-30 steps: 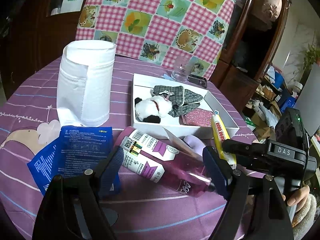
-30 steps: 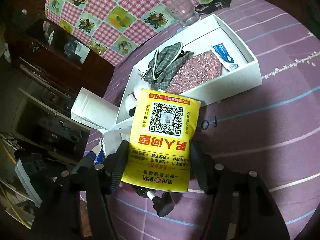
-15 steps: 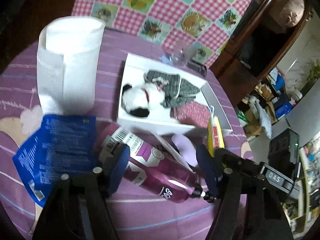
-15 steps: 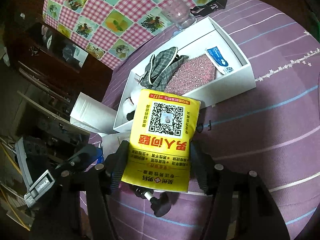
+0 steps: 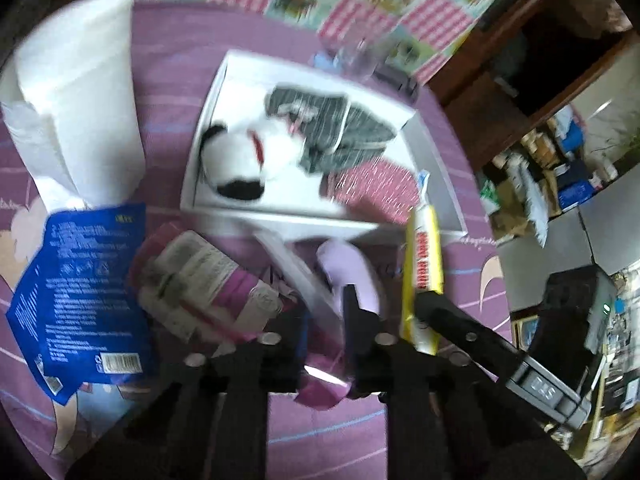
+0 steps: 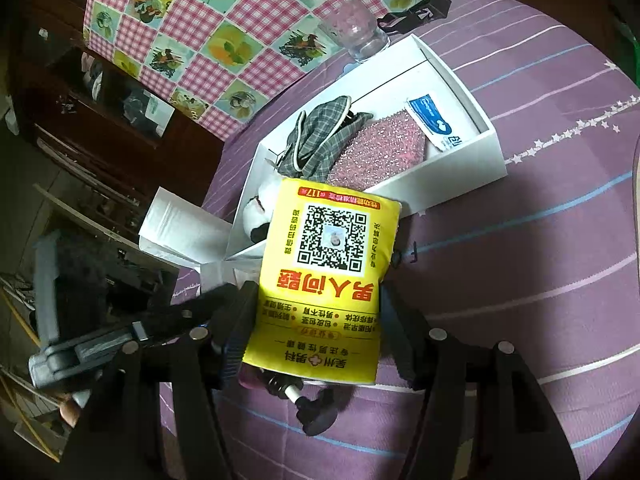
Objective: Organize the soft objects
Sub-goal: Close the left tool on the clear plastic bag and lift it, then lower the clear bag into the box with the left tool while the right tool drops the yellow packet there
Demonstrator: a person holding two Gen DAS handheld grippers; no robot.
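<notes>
– Though the left wrist view is smeared, which step does it show, starting at the table's left edge?

– A white paper roll [image 5: 80,100] stands there, untouched, with a blue sachet [image 5: 80,292] flat in front of it. Next comes the magenta refill pouch [image 5: 208,280], lying on the purple tablecloth [image 6: 520,280] just before the front wall of the white box [image 5: 304,220]. The left gripper [image 5: 326,328] has just been closing, and its jaws now stand narrow with the pouch's cap end between them; it looks like a pinch, though blur hides the contact.

– So the step is picking up the pouch?

– That is the likely reading. The box already holds a black-and-white plush toy [image 5: 244,152], a plaid cloth [image 5: 332,132] and a pink glittery pad [image 6: 380,152].

– And further right?

– The right gripper [image 6: 316,320] has its jaws spread wide, both pressing the side edges of a yellow packet [image 6: 332,264], held upright above the box's near wall.

– What does the next move call for?

– Probably lifting the pouch clear without snagging the yellow packet just beside it, then finding free floor in the box; the bare patch nearest the right wall seems the best spot.
</notes>
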